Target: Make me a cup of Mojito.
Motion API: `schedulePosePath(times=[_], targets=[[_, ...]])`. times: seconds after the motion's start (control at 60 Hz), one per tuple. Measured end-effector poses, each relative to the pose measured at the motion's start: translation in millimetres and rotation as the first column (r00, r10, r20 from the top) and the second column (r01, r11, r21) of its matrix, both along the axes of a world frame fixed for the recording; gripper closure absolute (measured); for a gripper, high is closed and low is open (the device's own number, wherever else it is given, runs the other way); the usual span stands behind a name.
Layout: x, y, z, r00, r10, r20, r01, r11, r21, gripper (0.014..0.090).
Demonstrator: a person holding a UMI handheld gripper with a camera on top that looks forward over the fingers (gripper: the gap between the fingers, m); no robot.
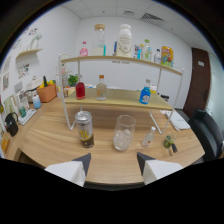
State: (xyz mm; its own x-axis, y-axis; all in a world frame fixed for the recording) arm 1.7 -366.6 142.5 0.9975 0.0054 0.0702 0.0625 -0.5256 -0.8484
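**Stock on hand: Mojito, opening step**

Your tongs (113, 167) hang spread and empty above the near edge of the table (55, 135), touching nothing.

- Glass (123, 132): clear, upright, just ahead of the tongs, apparently holding ice.
- Can (84, 128): upright, beside the glass on its left.
- Small clear bottle (149, 137): to the right of the glass.
- Lime (168, 142): further right; its form is hard to make out.
- Lower shelf (117, 97): red bottle (80, 90), clear bottle (101, 88), blue bottle (145, 93).

You appear to be at the start, choosing a first ingredient. Your next move likely calls for advancing over the table, centring one item between the fingers, and closing squarely so it stays upright.
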Motion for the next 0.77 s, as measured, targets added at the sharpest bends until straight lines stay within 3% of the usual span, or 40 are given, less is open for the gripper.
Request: schedulePosePath(times=[0.217, 0.767], targets=[[32.5, -13.6, -28.7, 1.000, -0.024, 0.012, 0.025, 0.998, -0.052, 0.0187], [42.9, -14.6, -34.0, 1.000, 0.010, -0.025, -0.011, 0.998, -0.062, 0.0187]])
